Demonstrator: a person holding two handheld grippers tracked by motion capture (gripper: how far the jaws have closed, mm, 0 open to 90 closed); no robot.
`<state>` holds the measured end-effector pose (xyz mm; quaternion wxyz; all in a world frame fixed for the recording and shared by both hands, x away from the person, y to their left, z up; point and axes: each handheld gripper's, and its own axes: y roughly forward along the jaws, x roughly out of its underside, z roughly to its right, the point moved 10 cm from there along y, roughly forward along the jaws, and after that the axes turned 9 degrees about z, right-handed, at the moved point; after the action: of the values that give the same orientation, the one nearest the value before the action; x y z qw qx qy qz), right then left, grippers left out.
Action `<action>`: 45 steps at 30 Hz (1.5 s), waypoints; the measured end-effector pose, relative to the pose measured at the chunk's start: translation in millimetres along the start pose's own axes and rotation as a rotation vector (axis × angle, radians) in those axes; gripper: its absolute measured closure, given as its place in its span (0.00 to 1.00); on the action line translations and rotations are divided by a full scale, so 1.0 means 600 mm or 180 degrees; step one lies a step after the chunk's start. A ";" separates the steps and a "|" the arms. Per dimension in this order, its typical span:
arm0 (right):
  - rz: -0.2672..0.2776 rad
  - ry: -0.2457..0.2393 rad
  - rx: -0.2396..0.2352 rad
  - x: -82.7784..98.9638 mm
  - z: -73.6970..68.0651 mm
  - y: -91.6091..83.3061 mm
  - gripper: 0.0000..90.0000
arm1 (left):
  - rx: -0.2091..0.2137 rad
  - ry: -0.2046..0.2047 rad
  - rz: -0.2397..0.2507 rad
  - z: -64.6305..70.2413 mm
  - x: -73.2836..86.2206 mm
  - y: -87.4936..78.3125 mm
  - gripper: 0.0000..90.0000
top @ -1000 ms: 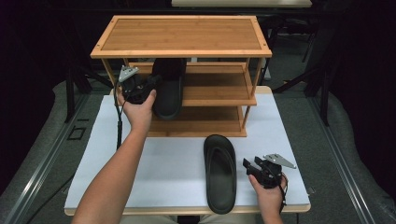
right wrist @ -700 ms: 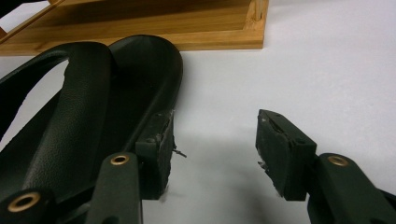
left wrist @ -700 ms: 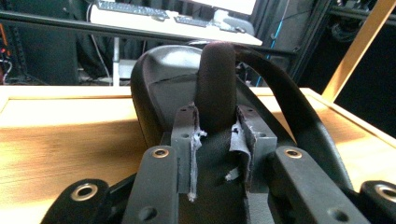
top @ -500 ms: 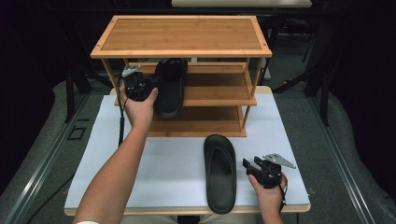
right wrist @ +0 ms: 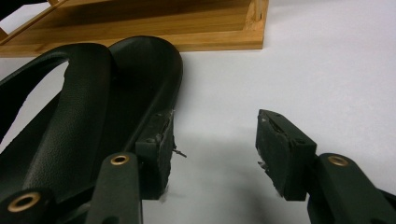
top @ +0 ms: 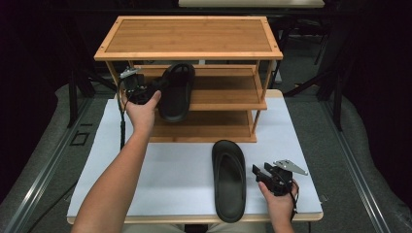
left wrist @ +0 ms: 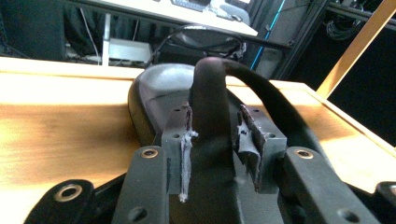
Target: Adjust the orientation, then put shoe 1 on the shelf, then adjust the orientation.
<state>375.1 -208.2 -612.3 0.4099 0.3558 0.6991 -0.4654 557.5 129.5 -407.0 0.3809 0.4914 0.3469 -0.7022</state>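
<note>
The bamboo rack (top: 188, 36) stands at the far side of the white table (top: 184, 170). On its middle shelf (top: 223, 92) lies one black slipper (top: 176, 92), its strap (left wrist: 210, 98) between the jaws of the left gripper (top: 145, 90); those jaws have just been opening, and the pads now look slack beside the strap. The second slipper (top: 228, 179) lies flat on the table just left of the right gripper (top: 272, 177), whose jaws gape with nothing between them, one pad against the slipper's edge.
</note>
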 end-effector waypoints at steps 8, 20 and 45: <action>-0.0055 -0.0019 0.0004 0.001 -0.002 -0.003 0.52 | 0.0101 0.0132 0.0116 0.016 0.000 -0.040 0.71; -0.0032 -0.0050 0.0028 0.000 -0.007 -0.004 0.52 | 0.0335 0.0190 0.0120 0.019 0.034 -0.123 0.71; 0.0046 -0.0069 0.0001 -0.006 -0.015 -0.009 0.52 | 0.0264 0.0232 -0.0147 -0.059 0.210 -0.276 0.71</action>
<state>369.7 -201.9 -604.9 0.4208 0.3557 0.6920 -0.4664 398.9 213.2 -518.2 0.3310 0.5238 0.3425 -0.7062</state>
